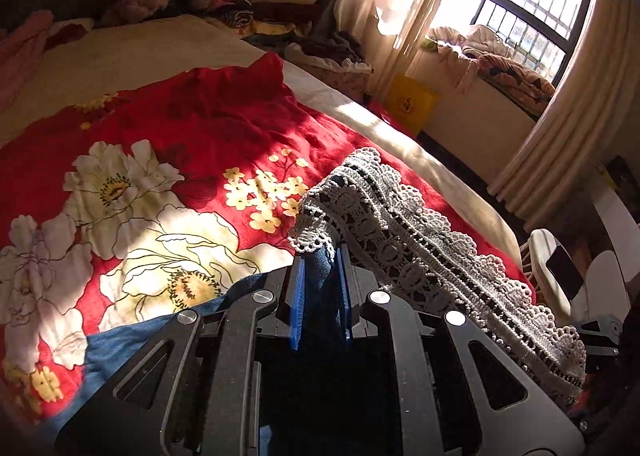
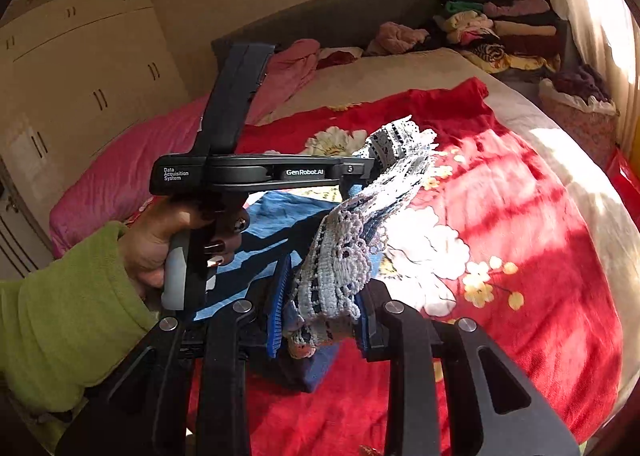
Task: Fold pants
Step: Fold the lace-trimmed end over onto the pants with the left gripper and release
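At six o'clock in each wrist view, close under the lens, the claws have the pants: the left gripper (image 1: 320,288) is pinched nearly flat on blue cloth beside the lace hem (image 1: 420,240), and the right gripper (image 2: 320,312) is clamped on a thicker bunch of lace (image 2: 344,268) and blue fabric. The pants (image 2: 280,216) hang slack between them, their blue body trailing at nine o'clock onto the red floral blanket (image 1: 200,144). The open lace could probably snag on a finger or slip out of the thin left pinch, leaving the fold crooked. Farther off, the blanket lies broad and bare toward twelve, good room for laying down. The bed edge (image 1: 440,160) drops away at three o'clock; stacked clothes (image 2: 500,32) crowd the headboard beyond.
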